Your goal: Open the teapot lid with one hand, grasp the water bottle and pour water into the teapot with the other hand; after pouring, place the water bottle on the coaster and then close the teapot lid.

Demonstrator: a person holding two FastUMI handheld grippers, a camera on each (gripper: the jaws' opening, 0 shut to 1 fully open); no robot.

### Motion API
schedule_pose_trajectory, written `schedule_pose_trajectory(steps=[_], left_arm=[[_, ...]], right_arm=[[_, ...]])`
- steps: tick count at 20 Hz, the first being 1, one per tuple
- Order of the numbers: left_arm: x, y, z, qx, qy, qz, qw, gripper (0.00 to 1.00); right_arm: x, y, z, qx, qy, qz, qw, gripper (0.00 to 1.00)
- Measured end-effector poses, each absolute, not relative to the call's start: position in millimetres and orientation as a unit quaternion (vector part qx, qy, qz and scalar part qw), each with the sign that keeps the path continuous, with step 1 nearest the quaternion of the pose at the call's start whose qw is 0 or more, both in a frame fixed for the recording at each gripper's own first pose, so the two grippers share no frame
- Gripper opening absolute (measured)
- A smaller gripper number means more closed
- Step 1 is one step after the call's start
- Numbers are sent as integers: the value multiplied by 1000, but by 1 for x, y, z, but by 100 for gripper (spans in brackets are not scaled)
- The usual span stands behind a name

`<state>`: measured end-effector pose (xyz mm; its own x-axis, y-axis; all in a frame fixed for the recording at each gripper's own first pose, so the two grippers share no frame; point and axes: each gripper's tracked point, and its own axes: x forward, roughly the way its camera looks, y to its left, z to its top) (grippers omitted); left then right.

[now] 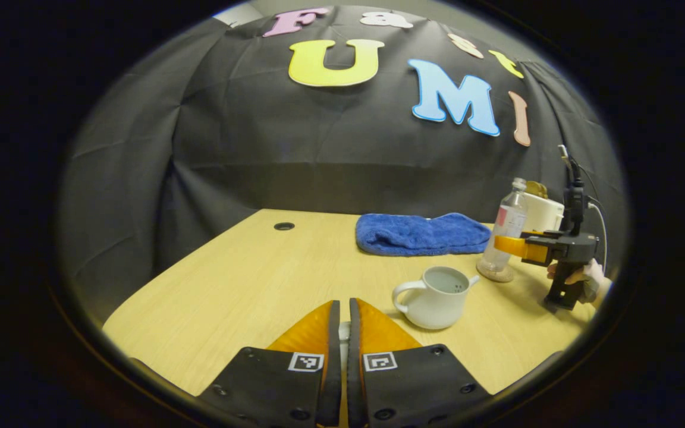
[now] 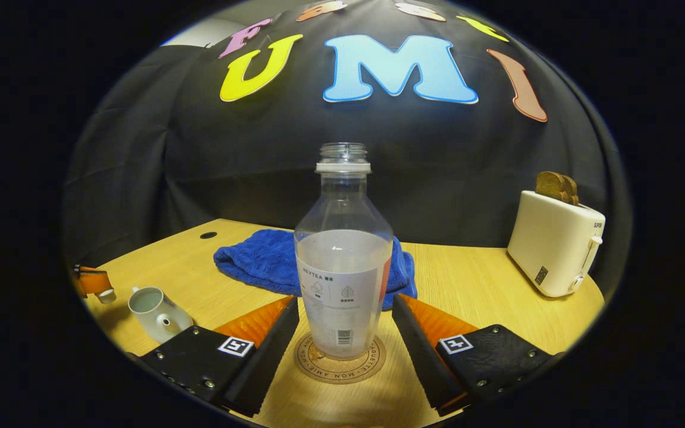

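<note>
Black cloth walls in the booth around my wooden table [image 1: 247, 279]. At its back lies a blue towel [image 2: 259, 261], with a toaster [image 2: 553, 244] off to the right. My bottle [image 2: 343, 255] stands upright on the coaster [image 2: 319, 365], uncapped and partly full of water. My right gripper [image 2: 345, 333] is level with the table, its fingers spread to either side of the bottle and not touching it; from the left gripper view I see my hand [image 1: 586, 279] on its handle. The teapot [image 1: 434, 297] sits open near the table's front edge, spout toward the bottle. My left gripper [image 1: 342, 333] hovers just beside it, clenched on the lid [image 1: 343, 339], a sliver of white between the fingers.
</note>
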<state>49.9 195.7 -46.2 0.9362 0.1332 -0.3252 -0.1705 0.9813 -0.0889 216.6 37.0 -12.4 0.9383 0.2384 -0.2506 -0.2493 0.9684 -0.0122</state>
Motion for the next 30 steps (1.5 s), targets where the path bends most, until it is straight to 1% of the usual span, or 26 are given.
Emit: schedule_pose_trajectory(steps=[4,10,17,23,30], left_arm=[[58,186,-31,-60,146,66,985,10],[82,161,-12,-47,130,38,990,10],[115,123,1,-39,117,1,992,11],[135,102,-2,-19,111,-15,994,10],[151,87,-13,-1,115,-22,993,11]], right_arm=[[196,32,0,-25,108,120,987,98],[149,35,23,-42,67,120,990,98],[101,52,40,-35,37,139,989,98],[85,52,41,-25,35,143,989,98],[82,41,34,-3,42,136,990,98]])
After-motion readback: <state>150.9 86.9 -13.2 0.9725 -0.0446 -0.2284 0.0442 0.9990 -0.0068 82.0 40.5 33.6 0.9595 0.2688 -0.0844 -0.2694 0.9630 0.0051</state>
